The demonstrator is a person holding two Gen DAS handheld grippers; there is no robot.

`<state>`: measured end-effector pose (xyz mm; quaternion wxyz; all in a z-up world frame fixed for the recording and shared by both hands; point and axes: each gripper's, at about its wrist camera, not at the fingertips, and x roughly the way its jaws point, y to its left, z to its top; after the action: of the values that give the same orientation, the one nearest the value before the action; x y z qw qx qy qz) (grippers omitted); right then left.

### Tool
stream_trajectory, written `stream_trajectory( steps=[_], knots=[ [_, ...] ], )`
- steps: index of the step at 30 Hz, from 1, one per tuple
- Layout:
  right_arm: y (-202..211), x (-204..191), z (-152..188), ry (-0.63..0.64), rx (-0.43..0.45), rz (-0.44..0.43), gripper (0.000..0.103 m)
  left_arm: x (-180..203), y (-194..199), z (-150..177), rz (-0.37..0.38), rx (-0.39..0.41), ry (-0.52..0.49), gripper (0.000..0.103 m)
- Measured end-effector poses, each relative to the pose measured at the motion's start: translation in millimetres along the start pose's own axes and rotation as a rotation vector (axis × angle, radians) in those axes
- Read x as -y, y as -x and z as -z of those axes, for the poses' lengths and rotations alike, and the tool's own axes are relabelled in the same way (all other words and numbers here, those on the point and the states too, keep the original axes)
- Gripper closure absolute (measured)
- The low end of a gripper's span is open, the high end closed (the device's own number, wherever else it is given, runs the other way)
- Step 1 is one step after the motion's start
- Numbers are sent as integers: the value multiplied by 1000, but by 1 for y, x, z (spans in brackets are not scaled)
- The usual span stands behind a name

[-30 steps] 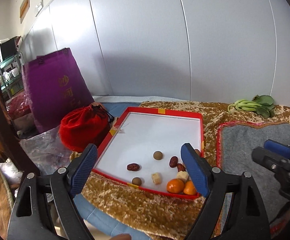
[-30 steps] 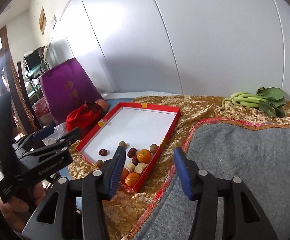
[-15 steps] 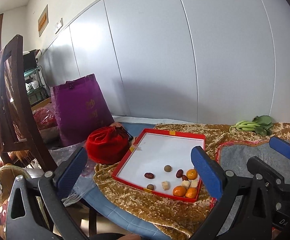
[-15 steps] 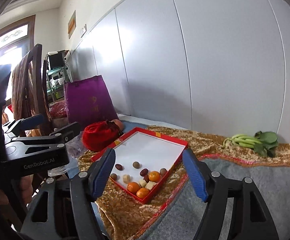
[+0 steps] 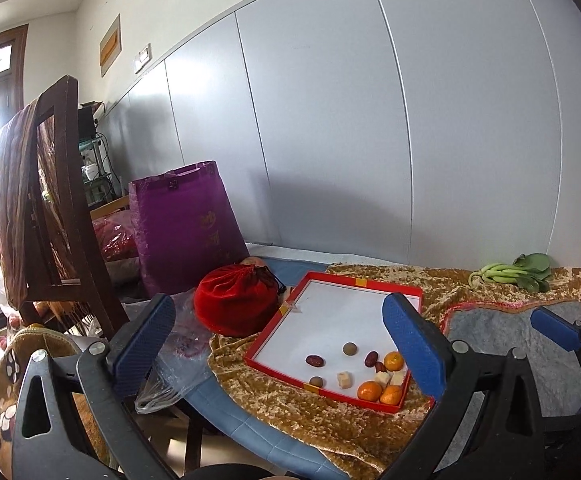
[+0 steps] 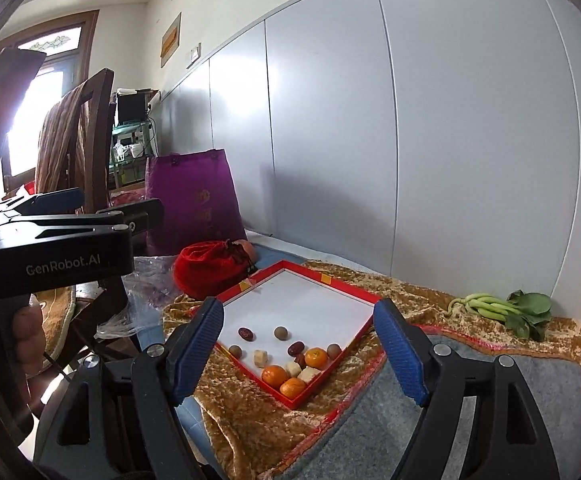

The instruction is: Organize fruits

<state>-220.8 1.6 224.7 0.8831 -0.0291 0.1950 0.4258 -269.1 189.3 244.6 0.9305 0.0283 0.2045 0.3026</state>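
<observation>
Gold cloth [image 5: 330,420]: fruits [image 5: 370,376] beyond empty left tool [image 5: 278,344].

Red-rimmed tray [image 5: 370,281] with white floor, centre of frame, bearing yellow tape patches on its rim. Three orange tangerines [image 5: 369,391], dark red dates [image 5: 314,360], brown round fruits [image 5: 349,348] and pale cream cubes [image 5: 344,379] lie within. Mottled gold-brown cloth [image 5: 298,412] beneath; grey mat [image 5: 498,328] edged red, right. Red velvet pouch [image 5: 234,304] and purple bag [image 5: 186,224], left. Green leafy vegetable [image 5: 518,270], upper right. Gripper pads [image 5: 410,344] blue on black frames.
</observation>
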Motion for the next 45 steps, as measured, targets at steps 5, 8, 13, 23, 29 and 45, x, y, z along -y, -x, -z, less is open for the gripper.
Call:
stream_trajectory(
  steps=[5,8,13,23,29,45],
  knots=[
    [-6,-1,5,6,-22,1,24,-2,0,0,3,-6,1,0],
    [-9,-5,7,11,-32,-3,24,-4,1,-1,12,-8,10,0],
    [-7,-12,10,38,-29,7,24,-6,5,-2,7,-1,11,0],
    [-2,2,4,-17,-8,35,23,-7,6,-1,15,-11,19,0],
    [-5,-2,7,4,-17,34,23,-9,6,-1,20,-13,27,0],
    [-3,-5,7,12,-11,33,23,-13,6,-2,42,-18,28,0]
  ],
)
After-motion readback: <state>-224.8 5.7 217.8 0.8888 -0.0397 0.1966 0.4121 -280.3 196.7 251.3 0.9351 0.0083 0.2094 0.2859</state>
